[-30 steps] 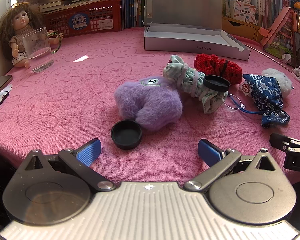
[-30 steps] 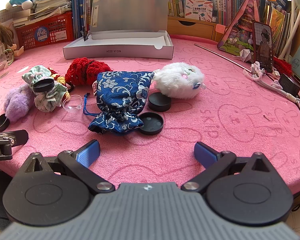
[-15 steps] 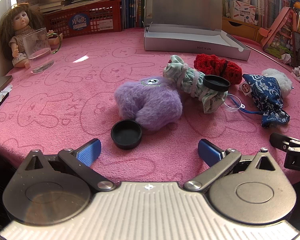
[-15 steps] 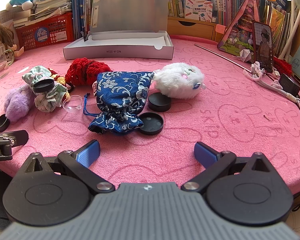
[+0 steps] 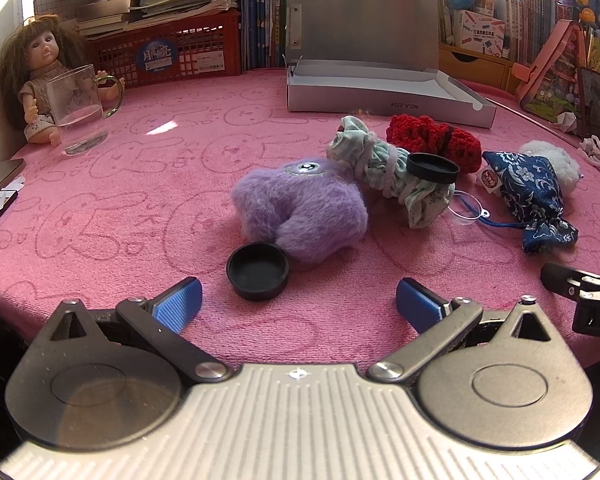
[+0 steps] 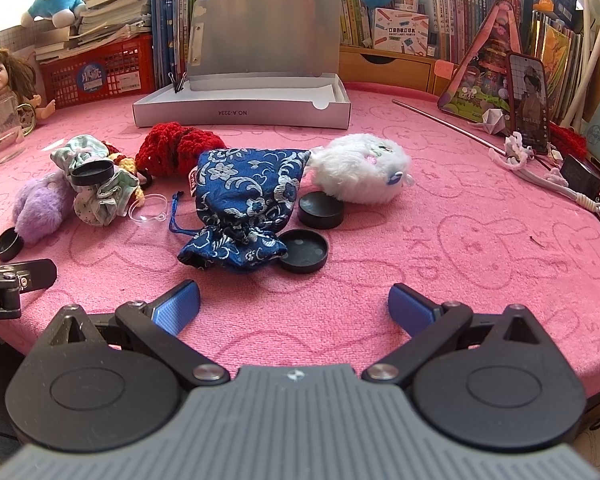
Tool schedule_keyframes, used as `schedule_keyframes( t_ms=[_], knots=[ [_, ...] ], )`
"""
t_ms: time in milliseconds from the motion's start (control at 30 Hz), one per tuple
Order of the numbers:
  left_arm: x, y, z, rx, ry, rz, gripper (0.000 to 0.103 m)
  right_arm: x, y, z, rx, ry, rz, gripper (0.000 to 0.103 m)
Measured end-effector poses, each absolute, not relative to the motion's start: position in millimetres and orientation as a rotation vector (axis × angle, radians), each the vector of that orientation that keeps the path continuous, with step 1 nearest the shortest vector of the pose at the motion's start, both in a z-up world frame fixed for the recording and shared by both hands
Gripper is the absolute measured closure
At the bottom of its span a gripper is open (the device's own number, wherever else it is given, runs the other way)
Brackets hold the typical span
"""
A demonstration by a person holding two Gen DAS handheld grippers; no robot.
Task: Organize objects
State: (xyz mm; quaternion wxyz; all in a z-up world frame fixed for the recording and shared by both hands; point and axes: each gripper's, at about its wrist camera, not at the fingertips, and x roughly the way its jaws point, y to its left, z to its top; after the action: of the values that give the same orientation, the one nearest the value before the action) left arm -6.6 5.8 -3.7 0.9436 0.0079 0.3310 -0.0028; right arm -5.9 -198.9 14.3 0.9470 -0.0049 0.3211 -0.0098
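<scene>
The left gripper (image 5: 298, 302) stands wide open and empty at the near edge of the pink bunny-print tablecloth (image 5: 140, 184). Just ahead, slightly left of its centre line, a shallow round black plastic cap (image 5: 257, 271) touches a fluffy purple plush toy (image 5: 300, 214). The right gripper (image 6: 294, 306) is also spread wide, holding nothing. Ahead of it, a little to the left, lies a dark blue floral drawstring pouch (image 6: 242, 200), with an upturned black cap (image 6: 304, 250) touching its gathered end. Farther back sits an open grey cardboard box (image 6: 244, 108).
</scene>
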Motion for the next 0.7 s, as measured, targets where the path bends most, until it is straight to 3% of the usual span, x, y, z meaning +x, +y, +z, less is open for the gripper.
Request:
schedule_keyframes(
  t_ms=[467, 533, 700],
  knots=[
    [-8, 14, -6, 0.004, 0.656, -0.001, 0.000, -4, -197, 12, -0.005, 0.617, -0.015, 0.000],
    [-12, 17, -8, 0.000, 0.619, 0.008, 0.000, -3, -195, 12, -0.013, 0.610, -0.012, 0.004],
    [-16, 24, -8, 0.001, 0.579, 0.009, 0.015, -4, -191, 16, -0.037, 0.580, 0.005, 0.017]
  ],
)
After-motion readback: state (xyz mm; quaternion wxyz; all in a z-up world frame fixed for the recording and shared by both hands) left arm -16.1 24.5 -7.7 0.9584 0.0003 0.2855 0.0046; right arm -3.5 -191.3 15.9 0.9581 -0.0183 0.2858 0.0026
